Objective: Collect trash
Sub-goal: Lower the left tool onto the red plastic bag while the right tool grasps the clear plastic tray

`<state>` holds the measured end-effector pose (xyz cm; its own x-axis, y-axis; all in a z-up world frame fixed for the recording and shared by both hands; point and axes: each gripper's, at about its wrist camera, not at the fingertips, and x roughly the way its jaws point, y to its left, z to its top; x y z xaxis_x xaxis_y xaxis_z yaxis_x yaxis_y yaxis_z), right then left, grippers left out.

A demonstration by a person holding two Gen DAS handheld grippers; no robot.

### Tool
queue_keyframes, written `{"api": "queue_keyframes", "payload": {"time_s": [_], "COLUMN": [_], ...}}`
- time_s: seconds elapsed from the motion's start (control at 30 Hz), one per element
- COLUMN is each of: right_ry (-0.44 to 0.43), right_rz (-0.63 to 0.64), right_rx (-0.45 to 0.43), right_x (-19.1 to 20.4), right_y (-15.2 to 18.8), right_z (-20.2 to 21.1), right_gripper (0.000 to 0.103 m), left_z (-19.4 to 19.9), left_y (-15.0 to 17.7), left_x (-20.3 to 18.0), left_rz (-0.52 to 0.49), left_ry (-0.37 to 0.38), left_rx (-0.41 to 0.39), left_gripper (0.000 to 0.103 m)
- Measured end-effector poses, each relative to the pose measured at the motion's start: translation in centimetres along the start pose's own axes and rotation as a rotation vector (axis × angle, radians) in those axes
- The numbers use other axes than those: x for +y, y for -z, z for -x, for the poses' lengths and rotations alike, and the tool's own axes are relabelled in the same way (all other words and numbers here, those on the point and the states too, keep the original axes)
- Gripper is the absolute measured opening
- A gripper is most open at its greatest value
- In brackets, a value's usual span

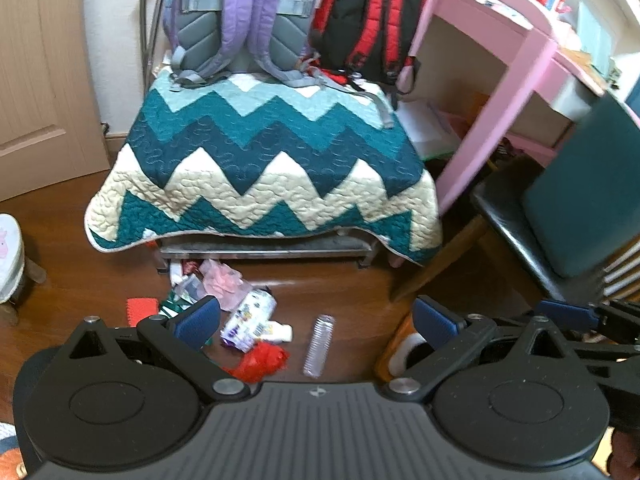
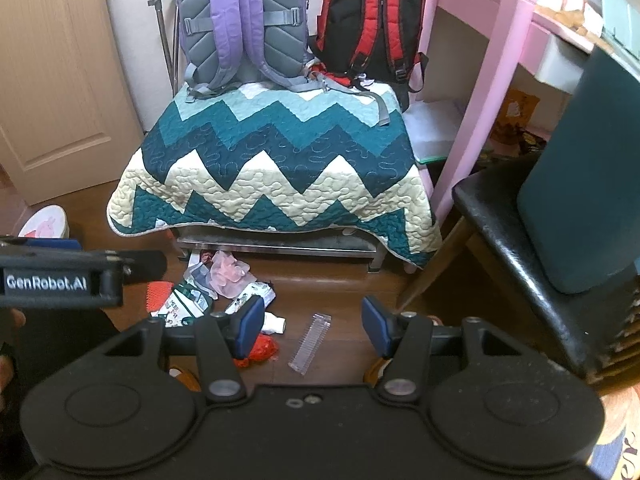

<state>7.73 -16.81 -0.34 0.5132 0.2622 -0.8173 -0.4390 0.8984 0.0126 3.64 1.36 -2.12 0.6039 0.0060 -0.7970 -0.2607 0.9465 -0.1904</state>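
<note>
left wrist view first: the quilted bench [image 1: 264,160] fills the middle of the room, and the trash lies on the wood floor [image 1: 80,248] in front of it, spilling out from under its front edge. work from that spread down to the single pieces.

the biggest lump is the pile of wrappers [image 1: 208,284], pink and green, tight against the bench foot. nearer you sits the printed packet [image 1: 250,318], touching a red crumpled bag [image 1: 262,360]. lying apart to the right is the clear ribbed plastic piece [image 1: 319,346], alone on bare floor.

your left gripper [image 1: 316,320] is spread wide and holds nothing; its fingers straddle both the packet and the clear piece. your right gripper [image 2: 314,322] is likewise wide open and empty, with the clear piece [image 2: 310,343] sitting between its fingers.

i judge nothing is collected yet. take the clear piece first with the right: it is isolated, so you will not drag neighbours. come down so the pads close across its narrow width, not along its length. it looks thin and springy, so squeeze gently or it may flick out.
</note>
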Motion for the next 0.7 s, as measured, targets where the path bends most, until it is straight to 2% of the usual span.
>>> {"api": "queue_keyframes", "payload": {"time_s": [0.1,0.2,0.43,0.53,0.7], "right_ry": [-0.01,-0.026,-0.135,-0.164,-0.202], "right_rz": [-0.03,-0.04,-0.116,-0.153,-0.233], "right_rx": [0.002,0.028,0.122,0.17,0.285], "right_x": [-0.9,-1.8,-4.3,-4.7,-4.7], "right_y": [-1.1,-1.9,-2.4,-2.5,-1.8], "right_z": [-2.6,-6.4,-16.8,-21.3,-29.5], "right_gripper": [0.054,0.054,0.054,0.054,0.054], "left_z": [-1.9,-4.7,-12.2,-16.2,-24.1], "left_y": [-1.0,-2.1,-3.2,-3.1,-1.2], "left_x": [1.2,3.1,6.2,7.3,8.8], "left_rz": [-0.002,0.011,0.034,0.04,0.046], "left_ry": [-0.041,-0.048,-0.105,-0.125,-0.104], "left_rx": [-0.004,0.018,0.097,0.154,0.312], "left_gripper": [0.103,0.103,0.103,0.103,0.103]}}
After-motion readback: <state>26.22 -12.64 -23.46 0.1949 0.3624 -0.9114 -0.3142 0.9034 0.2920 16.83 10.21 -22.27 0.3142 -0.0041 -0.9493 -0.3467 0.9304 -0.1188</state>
